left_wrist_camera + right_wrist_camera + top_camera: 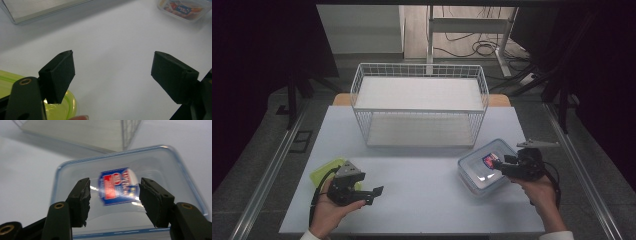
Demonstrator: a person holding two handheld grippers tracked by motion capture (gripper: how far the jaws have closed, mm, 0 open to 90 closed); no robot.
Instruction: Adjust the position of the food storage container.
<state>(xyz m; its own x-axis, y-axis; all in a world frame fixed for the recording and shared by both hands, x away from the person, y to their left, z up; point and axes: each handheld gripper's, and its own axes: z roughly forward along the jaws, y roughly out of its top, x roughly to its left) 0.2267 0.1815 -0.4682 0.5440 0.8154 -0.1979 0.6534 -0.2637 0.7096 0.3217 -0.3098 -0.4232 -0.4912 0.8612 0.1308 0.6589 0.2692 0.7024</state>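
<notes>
- While the right gripper hovers over the clear lidded container at the surface's four o'clock, its fingers stand apart, gripping nothing.
- The left gripper, at seven o'clock beside a green lid, holds its fingers wide open.

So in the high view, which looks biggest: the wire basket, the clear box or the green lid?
1. Wire basket, by far the largest.
2. Clear box.
3. Green lid, though the left hand-held gripper hides part of it, so this is less sure.
</notes>
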